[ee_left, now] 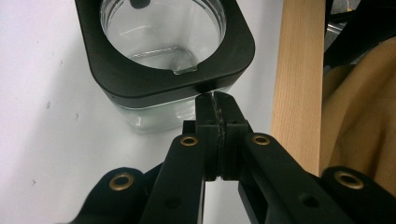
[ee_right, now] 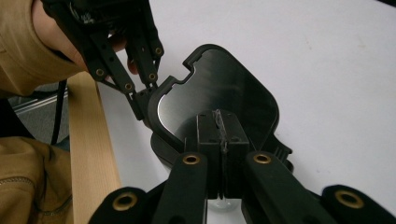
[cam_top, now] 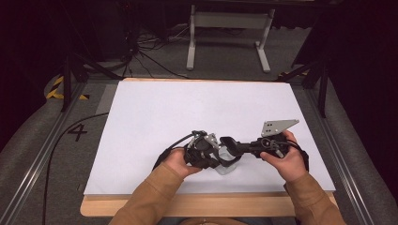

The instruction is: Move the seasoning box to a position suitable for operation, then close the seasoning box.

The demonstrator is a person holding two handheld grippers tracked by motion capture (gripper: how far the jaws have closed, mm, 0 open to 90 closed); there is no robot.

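My sleeves come in nearest, and just beyond them my two tools meet over the front of the bench [cam_top: 141,117]. My left tool [ee_left: 215,100] has its jaws closed together, tips pinching the near rim of the black collar on a clear square jar [ee_left: 154,116], which stands directly ahead of it on the white sheet. My right tool [ee_right: 219,122] is likewise narrow, jaws pressed on the hinged black lid [ee_right: 224,88], which stands tilted up over the jar. The lid lies ahead of the right tool and swings toward the left one [ee_right: 126,60]. I judge the next move turns on that hinge side, with my left tool steadying the jar.
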